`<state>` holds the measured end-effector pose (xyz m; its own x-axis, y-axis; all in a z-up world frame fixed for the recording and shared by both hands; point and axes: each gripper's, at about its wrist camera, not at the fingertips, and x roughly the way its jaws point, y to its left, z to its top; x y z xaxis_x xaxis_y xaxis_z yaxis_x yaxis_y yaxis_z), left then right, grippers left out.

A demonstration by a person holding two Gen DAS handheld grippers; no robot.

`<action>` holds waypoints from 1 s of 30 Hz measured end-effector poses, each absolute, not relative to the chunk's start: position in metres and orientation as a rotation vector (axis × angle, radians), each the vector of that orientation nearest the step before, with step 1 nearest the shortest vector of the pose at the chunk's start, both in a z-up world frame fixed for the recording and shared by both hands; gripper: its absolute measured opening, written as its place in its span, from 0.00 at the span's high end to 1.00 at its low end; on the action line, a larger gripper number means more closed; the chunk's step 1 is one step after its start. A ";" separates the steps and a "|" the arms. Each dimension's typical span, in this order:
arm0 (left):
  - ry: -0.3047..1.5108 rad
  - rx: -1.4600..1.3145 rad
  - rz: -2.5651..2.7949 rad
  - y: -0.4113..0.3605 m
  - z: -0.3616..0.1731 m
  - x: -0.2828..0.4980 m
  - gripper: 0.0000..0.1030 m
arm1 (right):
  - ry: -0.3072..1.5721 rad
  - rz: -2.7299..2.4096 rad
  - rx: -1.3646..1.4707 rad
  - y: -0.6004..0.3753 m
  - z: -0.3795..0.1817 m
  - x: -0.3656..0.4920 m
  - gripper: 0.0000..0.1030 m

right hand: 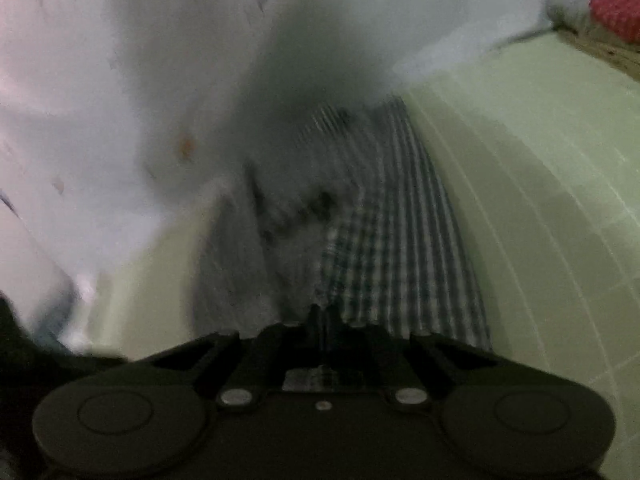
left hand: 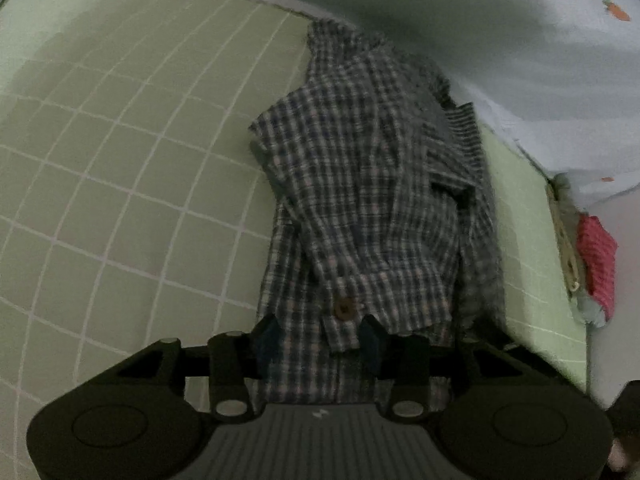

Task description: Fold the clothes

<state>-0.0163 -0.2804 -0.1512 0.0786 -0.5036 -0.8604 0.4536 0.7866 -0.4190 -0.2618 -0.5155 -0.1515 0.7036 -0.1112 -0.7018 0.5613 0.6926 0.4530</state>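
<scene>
Nearest our lenses, item one: the left gripper (left hand: 320, 340), jaws standing partly apart over the near hem of the plaid shirt (left hand: 376, 200). Cloth lies between the blue pads (left hand: 267, 340), yet we see them pressing on nothing; we judge this a loose straddle, either a letting-go or a reach not yet closed. A brown button (left hand: 345, 307) sits just beyond the tips, marking the placket edge.

Item two: the right gripper (right hand: 323, 318), jaws drawn nearly together. A thin edge of the same shirt (right hand: 384, 216) appears caught between the tips, though blur keeps us from being sure how much fabric is taken. We judge the pinch is there to carry or tension that edge for a fold.

Pose: both of our tools slant steeply down toward the cloth, the left more sharply, each approaching the garment from its near end.

Item three: the shirt itself, bunched lengthwise into a narrow strip, one sleeve or side panel lapped over the body, folding only partway along by our reckoning. It lies on the green gridded mat (left hand: 120, 160), close to that mat's far edge.

Item four, beyond: a pale bedsheet (left hand: 520, 60) with small printed motifs, under the mat.

Item five, farthest: a red knitted item (left hand: 598, 256) off the mat's corner, well apart from the shirt
</scene>
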 end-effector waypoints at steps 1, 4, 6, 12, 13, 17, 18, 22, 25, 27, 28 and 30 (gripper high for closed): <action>1.308 -0.041 -0.717 -0.282 -0.152 -0.015 0.50 | 0.705 -0.418 0.725 -0.515 -0.154 -0.261 0.91; 1.301 -0.043 -0.722 -0.288 -0.154 -0.013 0.42 | 0.715 -0.414 0.716 -0.509 -0.152 -0.259 0.60; 1.301 -0.036 -0.727 -0.292 -0.156 -0.014 0.42 | 0.724 -0.418 0.695 -0.504 -0.147 -0.257 0.52; 1.253 0.048 -0.759 -0.312 -0.155 -0.018 0.42 | 0.736 -0.476 0.613 -0.497 -0.131 -0.254 0.16; 1.246 0.063 -0.754 -0.314 -0.154 -0.019 0.43 | 0.739 -0.491 0.585 -0.497 -0.128 -0.254 0.16; 1.231 0.096 -0.741 -0.322 -0.153 -0.024 0.73 | 0.745 -0.527 0.531 -0.499 -0.124 -0.257 0.14; 1.220 0.115 -0.739 -0.324 -0.153 -0.026 0.74 | 0.747 -0.532 0.530 -0.500 -0.124 -0.260 0.14; 1.166 0.143 -0.728 -0.325 -0.142 -0.035 0.79 | 0.749 -0.547 0.522 -0.500 -0.121 -0.272 0.13; 1.144 0.103 -0.731 -0.321 -0.129 -0.041 0.80 | 0.736 -0.543 0.506 -0.499 -0.116 -0.278 0.13; 1.141 0.057 -0.747 -0.318 -0.119 -0.045 0.80 | 0.715 -0.531 0.506 -0.497 -0.111 -0.282 0.13; 1.144 0.022 -0.760 -0.315 -0.113 -0.047 0.80 | 0.701 -0.518 0.511 -0.496 -0.109 -0.283 0.13; 1.165 -0.062 -0.784 -0.306 -0.106 -0.050 0.80 | 0.669 -0.483 0.527 -0.494 -0.105 -0.285 0.14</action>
<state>-0.0498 -0.3064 -0.1065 0.1657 -0.5804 -0.7973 0.5198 0.7384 -0.4296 -0.2847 -0.4940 -0.1049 0.6857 -0.2471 -0.6847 0.5721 0.7644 0.2972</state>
